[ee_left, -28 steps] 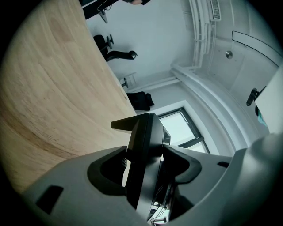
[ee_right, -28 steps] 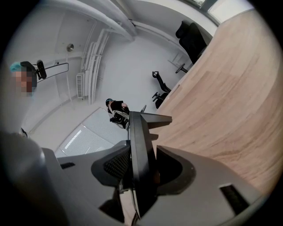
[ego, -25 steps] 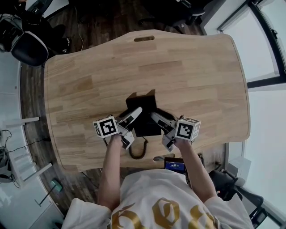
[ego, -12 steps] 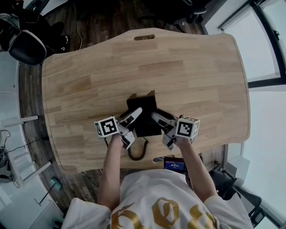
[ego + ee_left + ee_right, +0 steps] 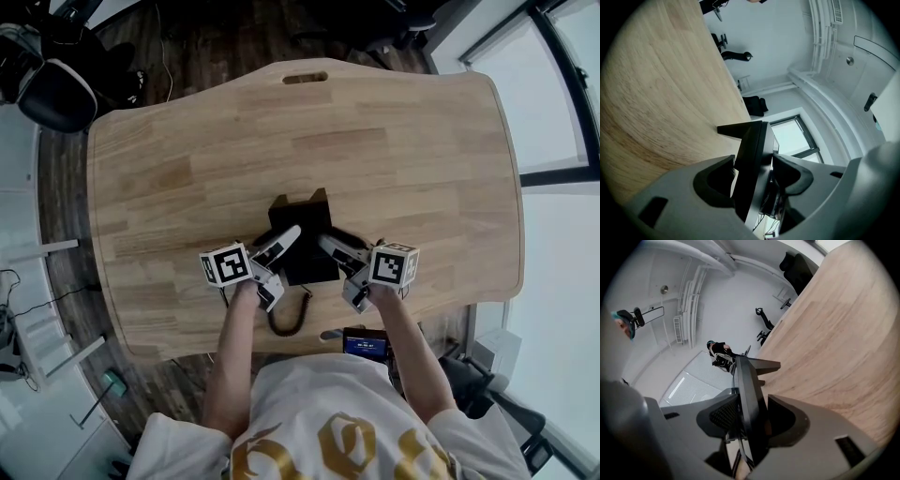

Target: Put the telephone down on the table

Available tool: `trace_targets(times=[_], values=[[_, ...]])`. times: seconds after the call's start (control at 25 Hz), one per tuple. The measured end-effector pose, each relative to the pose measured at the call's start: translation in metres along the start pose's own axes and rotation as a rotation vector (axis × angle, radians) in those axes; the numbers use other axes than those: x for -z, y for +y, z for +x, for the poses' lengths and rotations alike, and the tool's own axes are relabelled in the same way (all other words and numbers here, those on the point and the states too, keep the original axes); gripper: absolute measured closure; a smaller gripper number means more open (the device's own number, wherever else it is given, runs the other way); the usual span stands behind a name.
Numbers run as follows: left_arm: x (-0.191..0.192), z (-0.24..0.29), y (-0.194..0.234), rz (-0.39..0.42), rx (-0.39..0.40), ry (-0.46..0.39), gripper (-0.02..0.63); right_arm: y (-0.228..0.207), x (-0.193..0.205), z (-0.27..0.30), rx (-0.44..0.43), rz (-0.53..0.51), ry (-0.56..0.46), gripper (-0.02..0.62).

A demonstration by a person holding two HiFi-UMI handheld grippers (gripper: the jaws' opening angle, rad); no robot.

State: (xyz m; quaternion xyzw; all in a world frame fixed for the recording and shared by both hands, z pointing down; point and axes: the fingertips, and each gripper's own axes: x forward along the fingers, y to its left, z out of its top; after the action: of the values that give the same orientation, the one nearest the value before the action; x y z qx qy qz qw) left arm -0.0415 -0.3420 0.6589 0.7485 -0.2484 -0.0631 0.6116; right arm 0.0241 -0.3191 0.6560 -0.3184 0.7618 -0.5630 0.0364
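Observation:
A black telephone (image 5: 302, 239) is held over the near middle of the wooden table (image 5: 375, 150), its coiled cord (image 5: 291, 319) hanging toward the front edge. My left gripper (image 5: 287, 237) is shut on the telephone's left side, and in the left gripper view the black body (image 5: 752, 159) stands edge-on between the jaws. My right gripper (image 5: 328, 246) is shut on the right side, where the thin black edge (image 5: 747, 404) is pinched in the right gripper view. Whether the telephone touches the tabletop I cannot tell.
The table has a slot handle (image 5: 305, 79) at its far edge. A black office chair (image 5: 52, 89) stands beyond the far-left corner. A small lit screen (image 5: 366, 345) sits at the person's waist below the table's near edge. Windows run along the right.
Both grippers and the telephone have edged slightly away from me across the table. The grip on both sides is unchanged.

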Motion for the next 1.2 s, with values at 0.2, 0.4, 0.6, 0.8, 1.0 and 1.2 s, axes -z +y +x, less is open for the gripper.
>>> trace_targets(times=[0.2, 0.4, 0.6, 0.8, 1.0, 1.2], values=[[0.001, 0.002, -0.001, -0.004, 0.007, 0.008, 0.368, -0.004, 0.0, -0.002, 0.013, -0.001, -0.006, 0.416], [0.0, 0.001, 0.0, -0.005, 0.002, 0.001, 0.393, -0.011, -0.001, -0.002, 0.07, -0.03, -0.006, 0.414], [0.001, 0.0, 0.0, 0.001, -0.014, -0.003, 0.393, -0.01, 0.0, -0.001, 0.095, -0.066, 0.008, 0.414], [0.001, -0.001, 0.004, 0.001, -0.091, -0.015, 0.371, -0.011, 0.0, -0.002, 0.117, -0.083, -0.004, 0.411], [-0.003, -0.008, 0.002, 0.076, -0.19, -0.035, 0.365, -0.009, 0.001, -0.002, 0.153, -0.102, -0.001, 0.411], [-0.02, -0.02, -0.007, 0.123, -0.217, -0.099, 0.365, -0.006, -0.002, -0.006, 0.22, -0.19, -0.019, 0.413]])
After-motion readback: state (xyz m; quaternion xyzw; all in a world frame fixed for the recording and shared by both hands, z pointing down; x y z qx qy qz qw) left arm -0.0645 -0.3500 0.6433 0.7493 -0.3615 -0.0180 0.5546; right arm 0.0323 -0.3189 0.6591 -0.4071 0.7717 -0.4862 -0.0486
